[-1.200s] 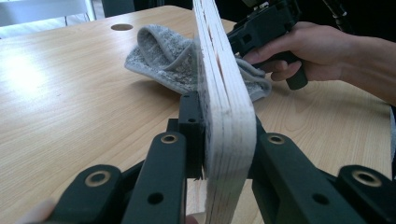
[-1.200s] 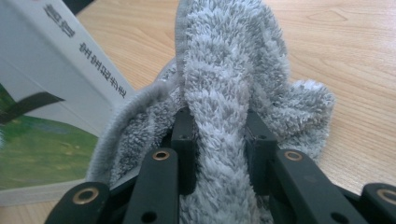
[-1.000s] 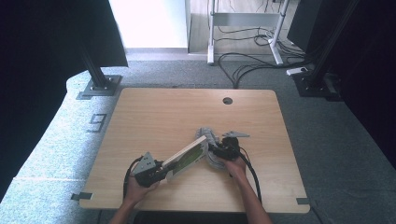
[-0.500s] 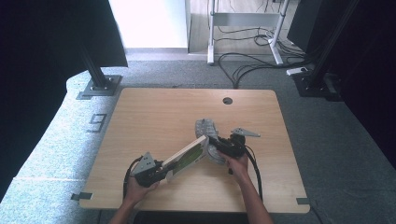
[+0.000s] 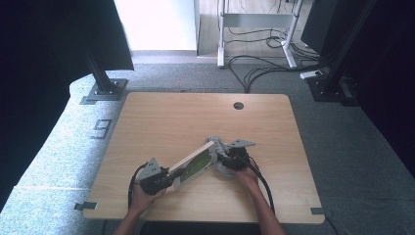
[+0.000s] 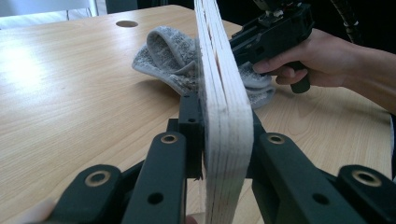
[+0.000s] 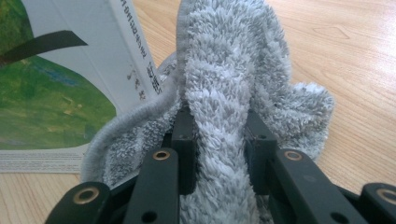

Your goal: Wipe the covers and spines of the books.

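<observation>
A book [image 5: 195, 164] with a green and white cover stands tilted on its edge near the table's front middle. My left gripper [image 5: 169, 175] is shut on its near end; the left gripper view shows the white page block [image 6: 219, 88] clamped between the jaws. A grey fluffy cloth [image 5: 221, 155] lies bunched against the book's far end. My right gripper [image 5: 226, 157] is shut on a fold of that cloth [image 7: 224, 93], and the book cover [image 7: 70, 70] sits just left of it. The right gripper [image 6: 273, 35] and its hand also appear behind the book in the left gripper view.
The wooden table [image 5: 161, 122] has a round cable hole [image 5: 238, 105] at the back. Black cables trail from both grippers toward the front edge. Beyond the table are a dark stand base [image 5: 103, 90], a desk frame and floor cables [image 5: 264, 63].
The right gripper with the cloth moved out to the right, then came back against the book's far end. The left gripper and book stayed put.
</observation>
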A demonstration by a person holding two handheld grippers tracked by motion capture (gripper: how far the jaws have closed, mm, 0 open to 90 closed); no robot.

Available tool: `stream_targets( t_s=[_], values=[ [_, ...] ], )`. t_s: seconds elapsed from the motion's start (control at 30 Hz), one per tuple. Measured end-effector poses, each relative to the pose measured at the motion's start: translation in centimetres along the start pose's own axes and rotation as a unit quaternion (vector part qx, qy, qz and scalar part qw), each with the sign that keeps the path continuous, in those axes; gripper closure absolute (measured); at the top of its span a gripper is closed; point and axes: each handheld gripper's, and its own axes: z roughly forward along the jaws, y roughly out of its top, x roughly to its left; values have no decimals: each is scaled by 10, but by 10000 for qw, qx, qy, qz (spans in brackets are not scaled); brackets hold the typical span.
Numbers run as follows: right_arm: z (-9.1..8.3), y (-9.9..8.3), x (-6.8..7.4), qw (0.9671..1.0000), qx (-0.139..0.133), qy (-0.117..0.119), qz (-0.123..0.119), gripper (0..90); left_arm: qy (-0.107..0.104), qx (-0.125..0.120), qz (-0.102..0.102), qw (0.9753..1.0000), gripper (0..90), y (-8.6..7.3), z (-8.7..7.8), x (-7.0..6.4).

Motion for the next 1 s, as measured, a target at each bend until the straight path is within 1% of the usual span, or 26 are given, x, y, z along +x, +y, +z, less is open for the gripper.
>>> stream_targets(
  t_s=[0.07,0.1,0.13,0.2,0.23,0.33,0.37,0.4,0.47,0.5,0.53,0.57,0.63,0.67,0.73,0.87,0.97,1.0],
  values=[
    [-1,0,-1,10000,-15,31,52,700,5,-1,0,10000,785,0,0,0],
    [-2,1,-2,9999,-65,68,107,699,4,-1,-3,10000,785,0,0,0],
    [-4,2,-4,9996,-151,127,213,699,3,1,-3,10000,785,0,0,0],
    [-10,5,-7,9974,-481,272,454,699,-14,1,14,10000,785,0,0,0],
    [-14,8,-8,9959,-660,344,515,698,-26,1,29,10000,785,0,0,0],
    [-24,14,-5,9900,-1183,501,579,694,-41,-3,44,10000,785,0,0,-1],
    [-26,15,-2,9892,-1275,501,531,693,-39,-1,42,10000,786,0,0,-1],
    [-26,15,0,9896,-1283,465,456,693,-37,0,44,10000,785,0,0,-1],
    [-24,14,2,9913,-1189,408,400,696,0,-4,42,10000,786,0,1,-2],
    [-22,14,0,9915,-1130,449,457,697,1,-10,30,10000,785,0,1,-2],
    [-21,13,-2,9927,-1007,478,465,697,-2,-14,27,10000,785,0,1,-2],
    [-19,12,-2,9946,-828,461,421,697,-2,-13,31,10000,785,0,1,-2],
    [-13,8,-2,9980,-476,335,258,699,-7,-12,36,10000,785,0,1,-2],
    [-10,6,-2,9989,-339,271,189,702,1,-5,31,10000,785,0,1,-1],
    [-4,3,1,9996,-201,132,120,708,3,-10,-5,10000,785,0,1,-1],
    [-1,2,9,9997,-3,-119,-198,711,9,-4,-17,10000,785,0,0,1],
    [-3,2,9,9992,129,-180,-328,706,1,0,-15,10000,784,-1,0,1],
    [-6,4,8,9988,154,-253,-401,704,-2,2,-16,10000,784,-1,0,1]
  ],
)
